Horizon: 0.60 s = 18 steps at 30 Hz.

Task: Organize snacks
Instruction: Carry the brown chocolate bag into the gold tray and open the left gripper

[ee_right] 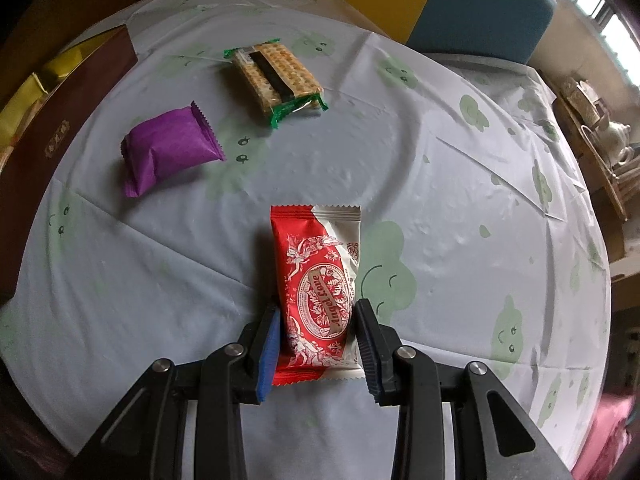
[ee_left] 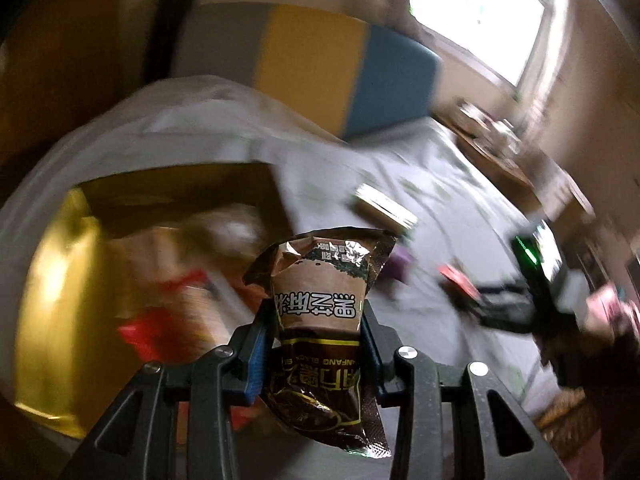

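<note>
Two snacks are in our grip at once. Our left gripper [ee_left: 316,330] is clamped on a brown pouch [ee_left: 320,320], held clear of the table and in front of the box [ee_left: 60,280], whose gold lining shows at the left of a blurred left view. Our right gripper [ee_right: 316,336] straddles a red pack [ee_right: 318,292]; its blue pads sit against the wrapper's two long edges, so we judge it closed on the pack, though we cannot tell whether the pack has left the table.

For the step in hand, we judge the pouch is bound for the box, where other snacks already lie as a red and tan blur. We should bring it over the open middle, clear the near wall, lower it and only then let go. The foil is slick and crumpled, so it may slip or twist; a steady squeeze and a slow wrist would serve us best. The right side should wait, so the two tools do not meet over the box.

Two more snacks lie on the table beyond the red pack: a purple pack [ee_right: 170,150] and, further off, a cracker pack [ee_right: 276,78] with green ends, the two well apart.

The round table wears a pale cloth [ee_right: 440,200] printed with green smiling trees, creased from folding. Behind it stand yellow and blue chair backs [ee_right: 480,8], a bright window at the upper right, and a cluttered side table [ee_right: 596,144].
</note>
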Motion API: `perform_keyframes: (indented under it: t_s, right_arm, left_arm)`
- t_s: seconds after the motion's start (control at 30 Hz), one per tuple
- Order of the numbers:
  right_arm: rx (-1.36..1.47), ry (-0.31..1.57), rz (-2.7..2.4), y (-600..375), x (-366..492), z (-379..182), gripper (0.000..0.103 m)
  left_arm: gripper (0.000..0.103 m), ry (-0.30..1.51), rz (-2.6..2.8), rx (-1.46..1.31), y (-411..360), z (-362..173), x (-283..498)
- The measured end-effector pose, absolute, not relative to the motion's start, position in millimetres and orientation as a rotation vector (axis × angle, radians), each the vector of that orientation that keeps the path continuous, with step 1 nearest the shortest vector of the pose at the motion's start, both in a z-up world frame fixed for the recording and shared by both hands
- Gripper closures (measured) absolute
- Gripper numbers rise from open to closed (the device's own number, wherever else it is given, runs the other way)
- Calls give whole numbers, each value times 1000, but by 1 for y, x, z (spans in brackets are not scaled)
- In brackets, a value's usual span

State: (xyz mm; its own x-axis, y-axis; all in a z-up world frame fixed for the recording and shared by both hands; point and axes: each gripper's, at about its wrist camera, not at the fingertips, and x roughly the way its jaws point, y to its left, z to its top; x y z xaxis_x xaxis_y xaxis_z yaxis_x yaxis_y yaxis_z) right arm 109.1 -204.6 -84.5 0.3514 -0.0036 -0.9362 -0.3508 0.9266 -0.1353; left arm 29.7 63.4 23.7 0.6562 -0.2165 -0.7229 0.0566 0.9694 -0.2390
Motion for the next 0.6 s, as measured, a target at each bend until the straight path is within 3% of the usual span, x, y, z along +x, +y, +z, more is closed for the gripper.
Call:
perform_keyframes:
  t_s: [0.33, 0.6]
  right_arm:
    - [-366, 1189, 235, -203, 107, -83, 67]
    - [-368, 1188, 234, -202, 107, -84, 67]
  left_arm:
    - [63, 877, 162, -446, 183, 2, 19]
    - [61, 918, 176, -471, 179, -19, 28]
